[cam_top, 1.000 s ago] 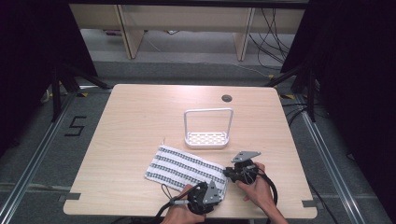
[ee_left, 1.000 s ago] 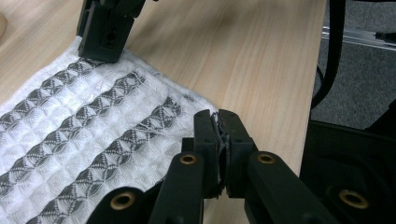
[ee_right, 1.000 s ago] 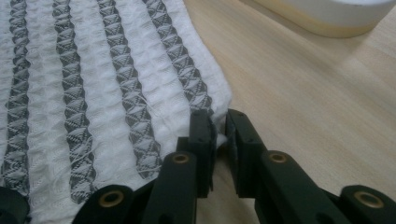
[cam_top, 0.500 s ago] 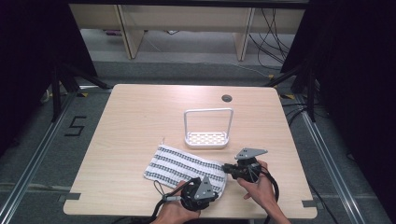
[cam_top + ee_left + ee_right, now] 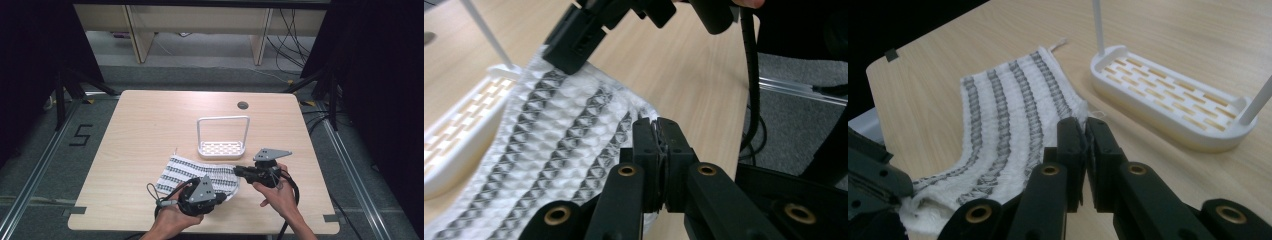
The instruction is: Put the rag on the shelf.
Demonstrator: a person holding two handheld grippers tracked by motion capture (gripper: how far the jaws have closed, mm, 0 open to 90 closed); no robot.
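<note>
On the bench (image 5: 150,120), both grippers had shifted along the striped cloth's (image 5: 200,172) near edge. The left gripper's (image 5: 660,145) fingers were pinched on its corner; the right gripper's (image 5: 1087,150) fingers were closed, apparently on the edge.

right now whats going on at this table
A person is working a striped white cloth on a wooden table with a gripper in each hand. The left gripper is shut on the cloth's near corner. The right gripper has its jaws closed at the cloth's edge nearest the white slotted rack, apparently pinching it. The cloth lies mostly flat just in front of the rack, which holds nothing.
</note>
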